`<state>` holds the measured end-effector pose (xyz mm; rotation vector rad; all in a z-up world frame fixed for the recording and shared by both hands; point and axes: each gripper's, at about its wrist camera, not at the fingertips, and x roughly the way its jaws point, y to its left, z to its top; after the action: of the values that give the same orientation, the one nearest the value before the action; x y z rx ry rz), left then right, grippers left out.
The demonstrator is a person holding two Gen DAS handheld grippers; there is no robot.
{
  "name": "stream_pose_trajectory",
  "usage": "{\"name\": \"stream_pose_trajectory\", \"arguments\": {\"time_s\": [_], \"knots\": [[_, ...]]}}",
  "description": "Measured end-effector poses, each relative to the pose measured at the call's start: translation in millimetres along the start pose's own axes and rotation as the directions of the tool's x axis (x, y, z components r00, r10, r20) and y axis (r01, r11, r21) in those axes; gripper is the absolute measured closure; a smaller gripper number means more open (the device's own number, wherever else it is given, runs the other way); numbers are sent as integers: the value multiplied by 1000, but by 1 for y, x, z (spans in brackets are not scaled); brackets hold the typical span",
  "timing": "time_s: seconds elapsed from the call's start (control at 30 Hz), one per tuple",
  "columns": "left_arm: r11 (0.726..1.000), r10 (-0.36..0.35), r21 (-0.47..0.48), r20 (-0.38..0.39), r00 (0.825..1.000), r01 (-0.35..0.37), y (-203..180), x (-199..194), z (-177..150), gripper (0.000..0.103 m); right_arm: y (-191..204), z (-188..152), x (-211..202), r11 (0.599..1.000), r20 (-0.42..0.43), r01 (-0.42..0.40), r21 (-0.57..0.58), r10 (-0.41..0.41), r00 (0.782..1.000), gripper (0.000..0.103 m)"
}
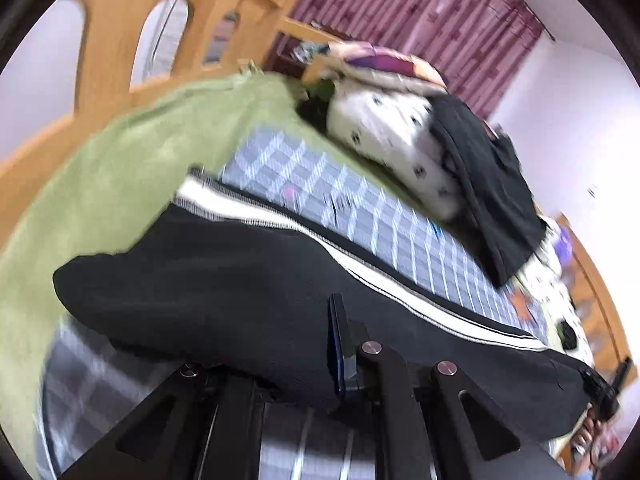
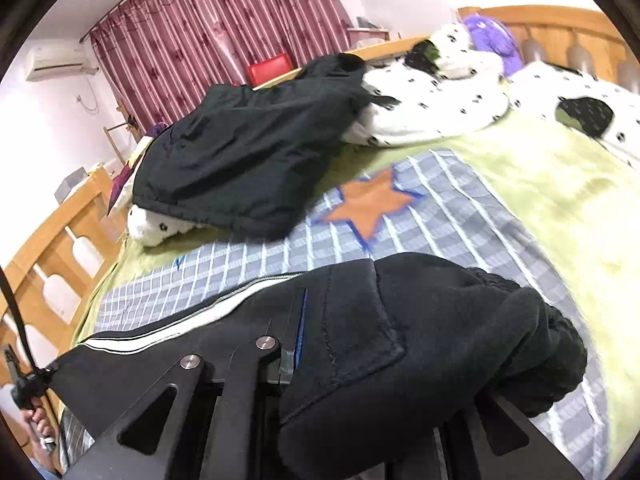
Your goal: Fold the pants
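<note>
Left wrist view: the black pants point(image 1: 224, 280), white side stripe showing, are seen stretched above the checked blanket point(image 1: 360, 216) and draped over the left gripper point(image 1: 280, 344), whose one visible blue-padded finger is pressed into the cloth, the other being hidden, so the grip is taken as closed on the fabric. Right wrist view: the pocket and waistband end of the pants point(image 2: 400, 320) is seen bunched over the right gripper point(image 2: 360, 360), apparently clamped in it, just short of the blanket's orange star point(image 2: 370, 200)

Black pants point(image 1: 224, 280) with a white side stripe drape over the left gripper point(image 1: 280, 360) above the checked blanket point(image 1: 360, 208).
</note>
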<state>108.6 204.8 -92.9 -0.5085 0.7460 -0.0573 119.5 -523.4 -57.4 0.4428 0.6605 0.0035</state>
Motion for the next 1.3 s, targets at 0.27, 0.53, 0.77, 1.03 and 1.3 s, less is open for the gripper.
{"name": "stream_pose_trajectory", "arguments": {"time_s": [0.27,0.53,0.77,1.03,1.3], "knots": [[993,72,-89,-91,993,-80,36,15,-90,83,-64,-100,10,995,-274,77,56,-58,960,67],[985,66,-157,-53,996,-74,41,-13,-98,42,-104,-104,-38,963,-37,-3,269,14,999,21],[968,132,-216,8,991,-127,50,-28,-101,33,-123,-71,13,905,-68,107,411,-87,994,53],[943,174,-290,11,985,-164,79,-21,-82,32,-109,-24,-3,978,-6,99,182,-100,995,74],[925,298,-242,-22,954,-294,89,7,-47,48,-101,-98,-36,953,-143,301,38,-293,945,55]]}}
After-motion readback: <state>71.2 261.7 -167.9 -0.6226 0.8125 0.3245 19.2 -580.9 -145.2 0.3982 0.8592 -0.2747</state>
